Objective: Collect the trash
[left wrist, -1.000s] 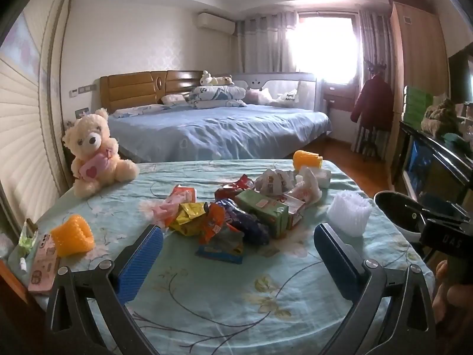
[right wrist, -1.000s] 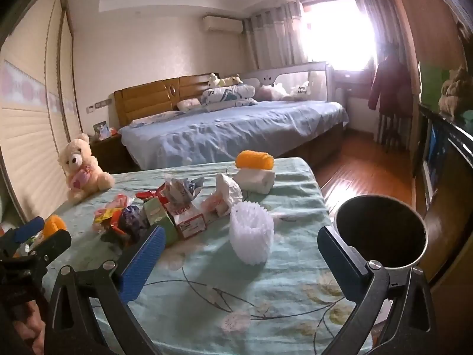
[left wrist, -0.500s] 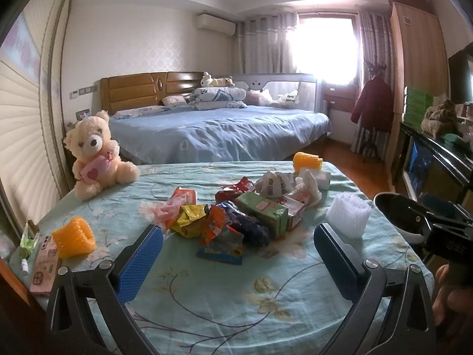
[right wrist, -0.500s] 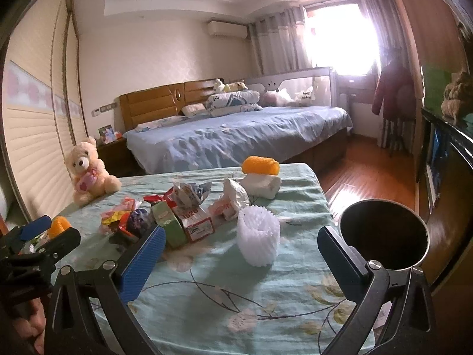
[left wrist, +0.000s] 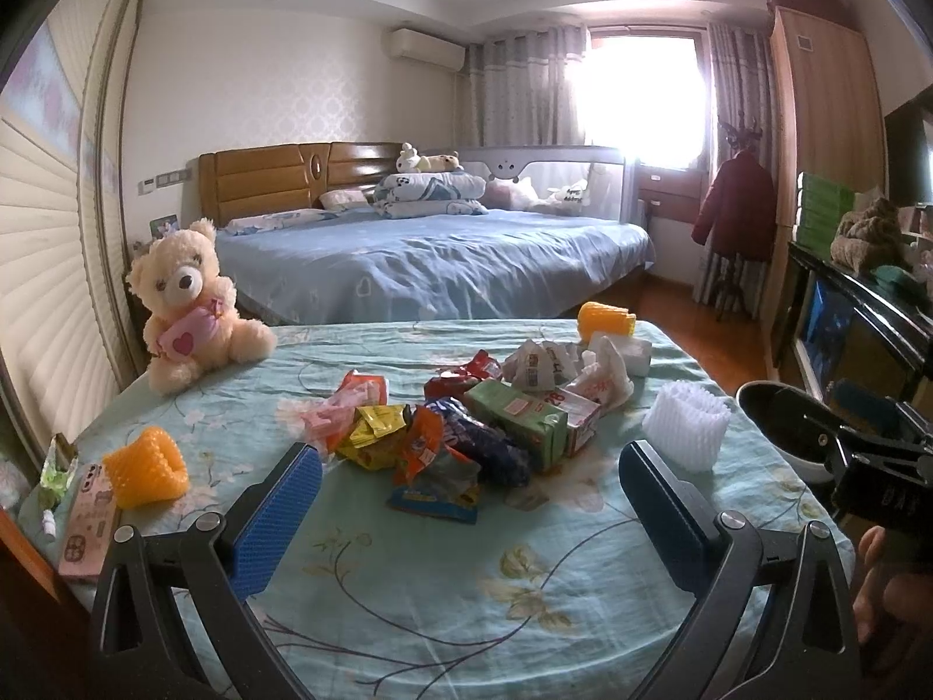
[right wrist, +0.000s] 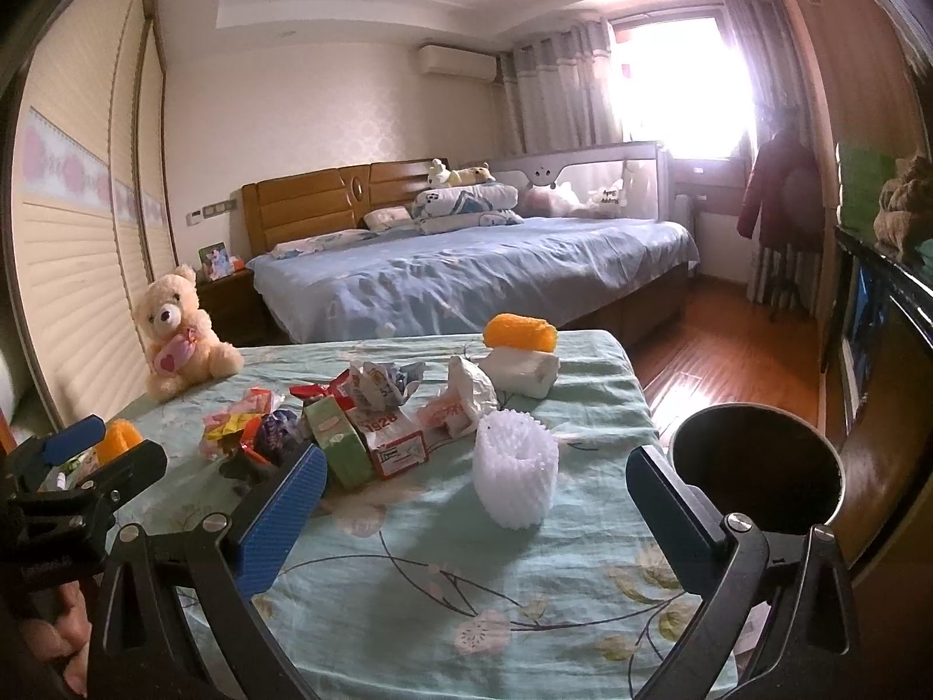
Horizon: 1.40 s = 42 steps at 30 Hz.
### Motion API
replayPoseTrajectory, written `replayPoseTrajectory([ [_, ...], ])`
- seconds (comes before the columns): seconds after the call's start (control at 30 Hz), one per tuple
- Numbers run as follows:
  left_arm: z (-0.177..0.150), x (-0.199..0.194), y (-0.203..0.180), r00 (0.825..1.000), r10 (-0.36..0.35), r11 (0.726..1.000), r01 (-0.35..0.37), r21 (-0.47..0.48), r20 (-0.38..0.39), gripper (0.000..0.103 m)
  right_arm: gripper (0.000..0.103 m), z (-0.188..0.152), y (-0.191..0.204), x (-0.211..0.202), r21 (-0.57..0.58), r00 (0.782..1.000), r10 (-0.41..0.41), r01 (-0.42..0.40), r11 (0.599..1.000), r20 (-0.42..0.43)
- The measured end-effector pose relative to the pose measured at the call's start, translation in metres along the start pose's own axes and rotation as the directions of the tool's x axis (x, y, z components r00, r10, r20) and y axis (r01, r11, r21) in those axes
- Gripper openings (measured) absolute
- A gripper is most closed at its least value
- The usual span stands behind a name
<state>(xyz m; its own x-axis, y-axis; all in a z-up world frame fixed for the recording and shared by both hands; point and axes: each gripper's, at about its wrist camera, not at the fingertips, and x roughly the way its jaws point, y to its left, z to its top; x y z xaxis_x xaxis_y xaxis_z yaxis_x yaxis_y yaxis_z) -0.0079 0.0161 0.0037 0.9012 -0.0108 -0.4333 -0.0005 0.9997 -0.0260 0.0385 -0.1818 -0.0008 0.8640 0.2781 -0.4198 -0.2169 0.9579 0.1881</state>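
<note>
Both grippers, left (left wrist: 469, 501) and right (right wrist: 475, 510), fingers wide, empty; three foam fruit nets: two orange (left wrist: 146, 466) at 9, (left wrist: 605, 319) at 1, one white (left wrist: 687, 424); wrapper heap (left wrist: 455, 437) uncountable.

Tablecloth (left wrist: 408, 583): teal, floral print. Foam net sleeve (right wrist: 513, 475): white. Teddy bear (left wrist: 186, 303): cream, pink heart. Carton (left wrist: 516, 423): green.

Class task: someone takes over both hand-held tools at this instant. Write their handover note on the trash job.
Left tool: open, empty, facing the wrapper pile.
Right tool: open, empty, facing the white foam net.
Bin: off the table's right edge, nothing visible in it.
Green carton, crumpled paper and two orange foam nets lie on the tablecloth.
Done: nothing collected.
Left: everything. Leave the teddy bear and phone.
</note>
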Motion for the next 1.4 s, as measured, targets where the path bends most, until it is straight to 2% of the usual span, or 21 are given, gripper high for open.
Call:
replayPoseTrajectory([
  [1.2, 0.0, 0.005, 0.004, 1.0, -0.001, 1.0, 0.001, -0.006, -0.014, 0.102, 0.103, -0.003, 0.003, 0.003, 0.016, 1.0, 0.029, -0.029, 0.999, -0.012],
  [1.4, -0.005, 0.008, 0.012, 1.0, 0.01, 1.0, -0.01, -0.014, -0.027, 0.102, 0.103, -0.007, 0.0, 0.011, 0.042, 0.998, 0.05, -0.048, 0.998, -0.039],
])
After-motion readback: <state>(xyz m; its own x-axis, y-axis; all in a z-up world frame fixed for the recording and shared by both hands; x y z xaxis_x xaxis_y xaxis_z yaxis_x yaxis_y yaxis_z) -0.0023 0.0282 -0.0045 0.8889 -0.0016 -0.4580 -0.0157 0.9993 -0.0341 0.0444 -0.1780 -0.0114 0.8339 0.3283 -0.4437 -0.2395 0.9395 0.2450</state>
